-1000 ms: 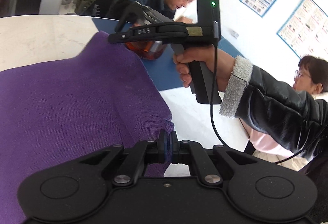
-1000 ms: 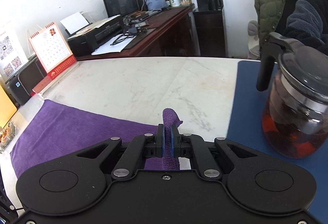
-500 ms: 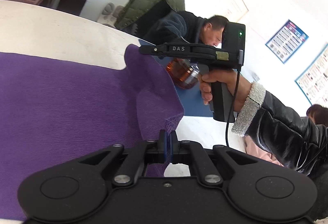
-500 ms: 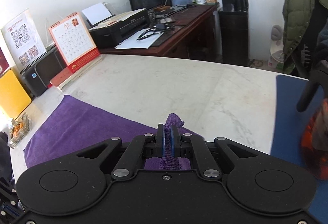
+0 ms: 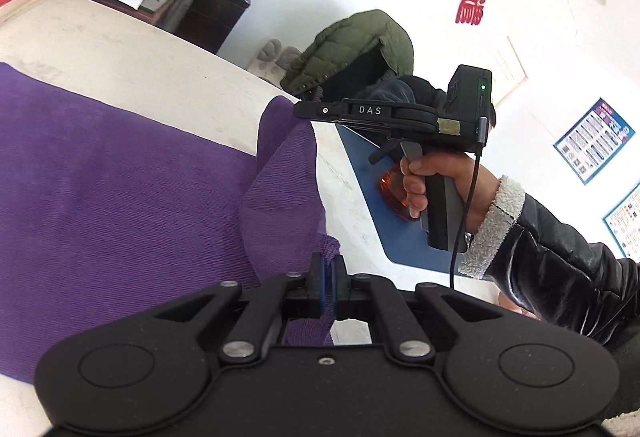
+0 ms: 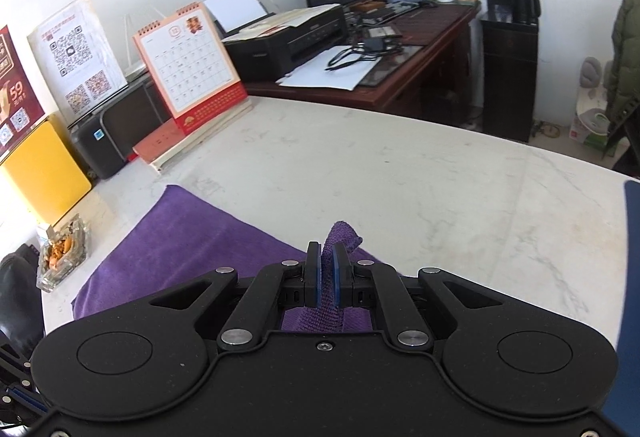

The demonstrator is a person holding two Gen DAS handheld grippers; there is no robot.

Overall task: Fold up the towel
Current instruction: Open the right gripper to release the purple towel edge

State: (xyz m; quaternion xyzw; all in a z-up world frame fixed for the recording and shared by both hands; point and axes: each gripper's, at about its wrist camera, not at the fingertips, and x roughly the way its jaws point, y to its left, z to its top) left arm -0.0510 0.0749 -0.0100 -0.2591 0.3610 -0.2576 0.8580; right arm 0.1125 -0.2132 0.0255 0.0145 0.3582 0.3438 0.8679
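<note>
A purple towel (image 5: pixel 120 197) lies spread on the white marble table (image 5: pixel 140 77), its right edge lifted into a ridge. My left gripper (image 5: pixel 328 277) is shut on the towel's near corner. In the same view the right gripper (image 5: pixel 304 111) shows from the side, held by a hand, shut on the far corner of that raised edge. In the right wrist view my right gripper (image 6: pixel 327 269) pinches a purple tuft between its blue pads, with the towel (image 6: pixel 180 237) stretching away to the left on the table (image 6: pixel 400 177).
A blue mat (image 5: pixel 384 205) with an amber glass teapot (image 5: pixel 394 193) lies to the right. A glass ashtray (image 6: pixel 62 253), a yellow box (image 6: pixel 36 165) and a desk calendar (image 6: pixel 188 65) stand at the table's left edge. A seated person (image 5: pixel 400 89) is beyond.
Both grippers have carried the towel's right edge leftwards over the cloth and slightly up. The teapot has slid out of the right wrist view, and the calendar and ashtray have come in.
</note>
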